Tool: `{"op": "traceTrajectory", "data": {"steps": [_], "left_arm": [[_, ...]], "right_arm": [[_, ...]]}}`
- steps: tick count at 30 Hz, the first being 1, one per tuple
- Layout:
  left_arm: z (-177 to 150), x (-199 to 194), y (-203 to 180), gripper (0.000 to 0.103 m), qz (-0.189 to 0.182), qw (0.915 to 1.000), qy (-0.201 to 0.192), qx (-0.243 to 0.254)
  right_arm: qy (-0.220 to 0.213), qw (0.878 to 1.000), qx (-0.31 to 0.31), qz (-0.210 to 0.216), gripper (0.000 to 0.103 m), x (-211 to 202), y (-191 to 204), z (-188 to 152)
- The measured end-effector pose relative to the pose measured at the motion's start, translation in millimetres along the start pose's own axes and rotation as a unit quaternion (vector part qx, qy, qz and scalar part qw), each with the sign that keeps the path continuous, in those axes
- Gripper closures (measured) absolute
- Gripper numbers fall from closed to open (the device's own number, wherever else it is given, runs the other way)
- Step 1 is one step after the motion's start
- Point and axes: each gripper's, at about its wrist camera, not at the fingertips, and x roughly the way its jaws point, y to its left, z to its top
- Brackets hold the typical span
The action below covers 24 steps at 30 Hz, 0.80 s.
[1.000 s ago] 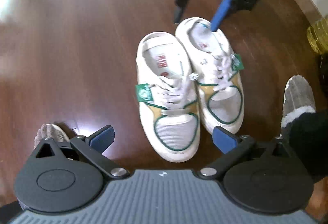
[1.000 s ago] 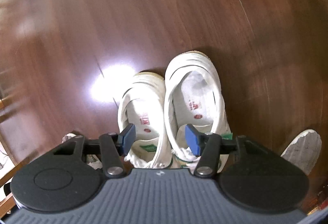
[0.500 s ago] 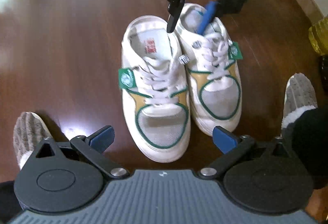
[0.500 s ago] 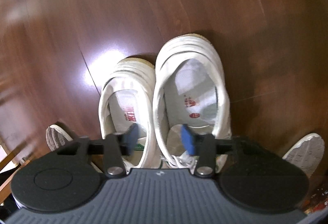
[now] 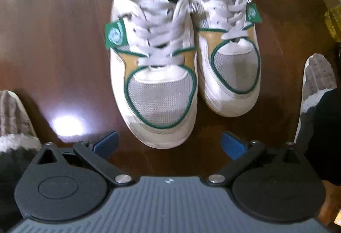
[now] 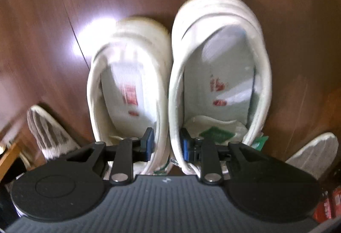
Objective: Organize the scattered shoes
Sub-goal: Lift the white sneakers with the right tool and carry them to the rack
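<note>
Pair of 2 white sneakers with green trim, tan panels, grey mesh toes and white laces, standing side by side and touching on a dark polished wood floor [image 5: 53, 30]. In the left wrist view the toes point toward the camera: one sneaker [image 5: 153, 75] sits nearer, the other sneaker [image 5: 230, 52] set slightly farther back. Each carries a green tag at its outer side; red print marks both insoles. Right gripper [image 6: 166, 144]: its jaws have just been closing and now clamp the 2 adjoining inner collar walls of the pair together, 1 blue pad inside each shoe opening; in the left wrist view its black fingers reach down into the shoe mouths from the top of the frame. Left gripper [image 5: 169, 144]: jaws spread wide, blue pads apart, nothing between them but floor and the toe tip of the nearer sneaker, no contact seen. 2 grey knit slippers with pale fleece cuffs, worn by the person: one slipper [image 5: 12, 118] at the left edge, the other slipper [image 5: 317, 79] at the right edge, both well apart from the sneakers. A bright patch of glare lies on the floor beside the nearer sneaker.
</note>
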Motion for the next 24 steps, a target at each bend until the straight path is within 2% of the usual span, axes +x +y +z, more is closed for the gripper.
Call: {"op": "traceTrajectory", "data": {"steps": [2,9,13,21,24], "left_arm": [[1,7,-2,0.0,-0.01,0.9999,0.003,0.01],[3,18,-2,0.0,0.002,0.9997,0.021,0.015],[2,25,-6,0.0,0.014,0.9976,0.054,0.041],[-1,36,-4,0.0,0.007,0.9974,0.061,0.038],[-2,37,-6,0.0,0.012,0.9977,0.058,0.033]], "right_arm": [[0.014,1.0,-0.001,-0.006,0.078,2,1,5],[0.065,0.998,-0.014,-0.021,0.075,12,7,20],[0.083,0.996,-0.025,-0.029,0.077,18,11,16],[0.082,0.996,-0.014,-0.015,0.08,21,3,12],[0.079,0.997,-0.003,0.005,0.081,17,-5,8]]}}
